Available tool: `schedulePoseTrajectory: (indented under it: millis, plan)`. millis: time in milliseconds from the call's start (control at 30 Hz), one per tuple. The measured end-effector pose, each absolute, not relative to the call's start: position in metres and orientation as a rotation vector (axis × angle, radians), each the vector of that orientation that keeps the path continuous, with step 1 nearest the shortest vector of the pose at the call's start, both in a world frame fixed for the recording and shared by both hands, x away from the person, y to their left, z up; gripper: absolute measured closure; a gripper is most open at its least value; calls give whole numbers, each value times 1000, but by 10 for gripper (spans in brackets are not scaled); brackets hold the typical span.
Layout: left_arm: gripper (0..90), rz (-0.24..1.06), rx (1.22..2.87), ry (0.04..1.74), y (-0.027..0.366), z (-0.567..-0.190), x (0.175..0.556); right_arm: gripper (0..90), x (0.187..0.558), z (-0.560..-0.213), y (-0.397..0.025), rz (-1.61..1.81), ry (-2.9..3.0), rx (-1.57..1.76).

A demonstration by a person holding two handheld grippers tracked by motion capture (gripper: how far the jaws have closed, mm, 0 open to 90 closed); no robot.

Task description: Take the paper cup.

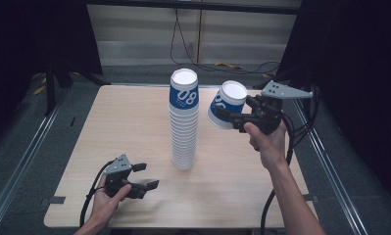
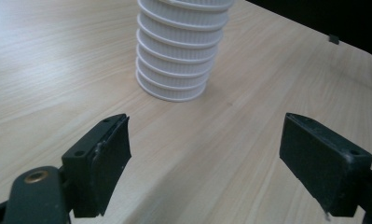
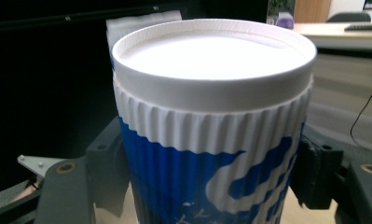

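Note:
A tall stack of upside-down ribbed paper cups (image 1: 184, 122) stands at the middle of the wooden table (image 1: 124, 127); its top cup is blue with "08" on it. My right gripper (image 1: 234, 113) is raised to the right of the stack's top, shut on a single blue-and-white cup (image 1: 226, 104) held base up and tilted. In the right gripper view the cup (image 3: 211, 140) sits between the two jaws. My left gripper (image 1: 146, 176) is low over the table's front left, open, with nothing in it. The left gripper view has the stack's lower rims (image 2: 179, 56) ahead of the open left gripper (image 2: 204, 158).
Metal rails (image 1: 26, 156) run along both sides of the table. Black cables (image 1: 183, 44) lie on the floor beyond the far edge, and dark curtains hang at both sides. Bare tabletop lies left of the stack and in front of it.

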State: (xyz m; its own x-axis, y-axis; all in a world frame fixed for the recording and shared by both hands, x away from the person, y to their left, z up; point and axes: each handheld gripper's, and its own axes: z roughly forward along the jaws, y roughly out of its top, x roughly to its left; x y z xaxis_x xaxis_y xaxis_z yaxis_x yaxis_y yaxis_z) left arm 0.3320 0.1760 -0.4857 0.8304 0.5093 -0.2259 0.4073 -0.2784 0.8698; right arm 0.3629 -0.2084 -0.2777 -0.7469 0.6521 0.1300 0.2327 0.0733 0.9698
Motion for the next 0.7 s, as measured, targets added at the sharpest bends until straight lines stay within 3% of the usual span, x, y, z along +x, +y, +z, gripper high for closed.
schedulePoseTrajectory:
  millis: [467,700]
  plan:
    - [159,113,1903,629,162,-470,334,270,354,-334,-207,1723,2117,928]
    - [161,125,1906,603,152,-454,346,268,349,-346,-201,1721,2144,898]
